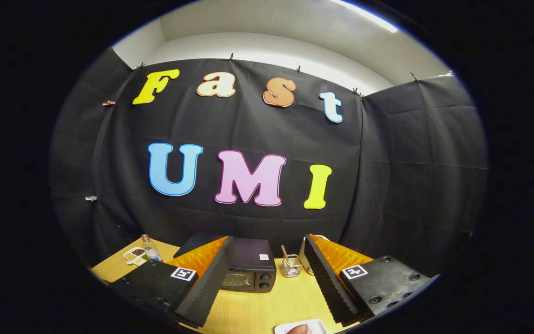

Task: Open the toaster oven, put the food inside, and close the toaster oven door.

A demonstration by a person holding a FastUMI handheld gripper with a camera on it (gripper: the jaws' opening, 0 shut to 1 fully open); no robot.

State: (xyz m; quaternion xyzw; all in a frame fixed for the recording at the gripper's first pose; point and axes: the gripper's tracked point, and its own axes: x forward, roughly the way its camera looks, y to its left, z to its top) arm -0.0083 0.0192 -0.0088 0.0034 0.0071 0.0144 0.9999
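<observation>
A dark toaster oven (250, 269) stands on the wooden table (257, 306), its door shut, two knobs on its right side. It sits beyond the fingers, mostly behind the left finger. My gripper (262, 283) is held high above the table with its fingers wide apart and nothing between them. Near the table's front edge, below the fingers, lies a white plate (301, 327) with a piece of brownish food (299, 329) on it, only partly in view.
A wire mesh cup (291, 266) with a stick in it stands right of the oven. A white object (304, 260) stands behind it. At the back left are a plastic bottle (151, 249) and a small tray of snacks (136, 254).
</observation>
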